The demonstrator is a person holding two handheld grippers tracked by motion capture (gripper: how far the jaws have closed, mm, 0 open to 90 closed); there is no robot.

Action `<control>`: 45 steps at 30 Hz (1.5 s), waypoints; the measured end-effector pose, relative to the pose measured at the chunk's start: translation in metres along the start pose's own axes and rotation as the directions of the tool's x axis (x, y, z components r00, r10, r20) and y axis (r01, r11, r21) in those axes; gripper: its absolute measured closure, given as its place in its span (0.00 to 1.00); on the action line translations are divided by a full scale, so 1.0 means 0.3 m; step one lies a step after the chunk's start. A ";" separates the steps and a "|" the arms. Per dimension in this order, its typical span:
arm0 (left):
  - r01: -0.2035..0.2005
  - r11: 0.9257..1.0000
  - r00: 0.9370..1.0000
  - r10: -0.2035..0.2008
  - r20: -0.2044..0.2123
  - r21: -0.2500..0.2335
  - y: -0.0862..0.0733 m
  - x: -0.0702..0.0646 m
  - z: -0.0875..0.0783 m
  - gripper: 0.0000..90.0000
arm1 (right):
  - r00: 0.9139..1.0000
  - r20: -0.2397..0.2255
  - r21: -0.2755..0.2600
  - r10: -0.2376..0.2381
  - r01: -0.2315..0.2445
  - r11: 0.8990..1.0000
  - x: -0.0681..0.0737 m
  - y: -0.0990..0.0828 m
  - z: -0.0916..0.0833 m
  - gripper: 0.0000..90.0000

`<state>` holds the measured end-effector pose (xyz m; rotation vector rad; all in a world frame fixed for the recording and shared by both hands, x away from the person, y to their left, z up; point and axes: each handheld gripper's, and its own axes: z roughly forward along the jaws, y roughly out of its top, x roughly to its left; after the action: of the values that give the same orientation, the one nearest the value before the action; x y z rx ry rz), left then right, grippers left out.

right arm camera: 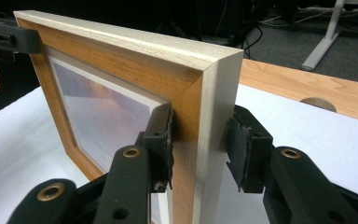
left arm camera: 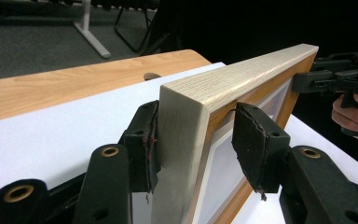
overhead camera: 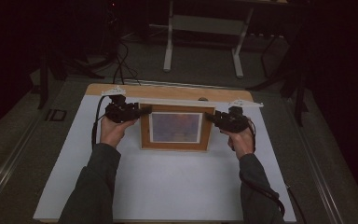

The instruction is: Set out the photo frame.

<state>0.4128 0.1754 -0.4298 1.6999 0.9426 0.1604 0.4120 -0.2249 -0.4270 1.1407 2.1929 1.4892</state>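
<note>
Left hand-held gripper (left arm camera: 193,144): jaws straddling picture frame (left arm camera: 223,88), near pad apart.
Right hand-held gripper (right arm camera: 200,144): being held likewise, far pad apart.
Progress: frame being stood upright on surface (overhead camera: 168,186); release seemingly underway.

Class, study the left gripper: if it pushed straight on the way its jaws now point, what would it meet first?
The picture frame. The left gripper already straddles the frame's side rail, so going on, its body would probably run into that rail's edge; the right gripper lies farther along.

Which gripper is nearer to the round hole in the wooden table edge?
Right. The right gripper is at the picture frame's right side, close to the round hole; the left gripper is at its left side, farther away.
</note>
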 end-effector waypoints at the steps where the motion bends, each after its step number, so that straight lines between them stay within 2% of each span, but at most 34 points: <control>1: 0.005 1.000 1.000 -0.005 0.002 0.003 0.000 -0.001 -0.001 0.59 | 1.000 0.001 0.003 0.000 0.000 1.000 0.002 0.000 -0.001 0.70; 11: 0.052 0.998 0.998 -0.053 0.026 0.033 -0.002 -0.017 0.004 0.59 | 1.000 0.004 0.018 0.013 -0.013 1.000 0.002 -0.008 -0.024 0.70; 23: 0.090 0.996 0.995 -0.090 0.052 0.011 -0.027 -0.018 -0.003 0.60 | 1.000 -0.007 0.021 0.009 -0.009 1.000 0.000 -0.014 -0.035 0.70; 35: 0.066 0.998 0.998 -0.066 0.022 0.019 -0.027 -0.035 -0.008 0.60 | 1.000 -0.007 0.030 0.004 -0.004 1.000 0.000 -0.009 -0.033 0.68; 45: 0.042 0.999 0.999 -0.042 -0.001 0.032 -0.028 -0.045 -0.011 0.58 | 1.000 0.013 0.035 -0.013 0.012 0.999 0.002 -0.007 -0.031 0.61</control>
<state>0.3977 0.1695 -0.4313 1.7080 0.9846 0.1183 0.4051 -0.2312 -0.4246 1.1425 2.2217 1.4394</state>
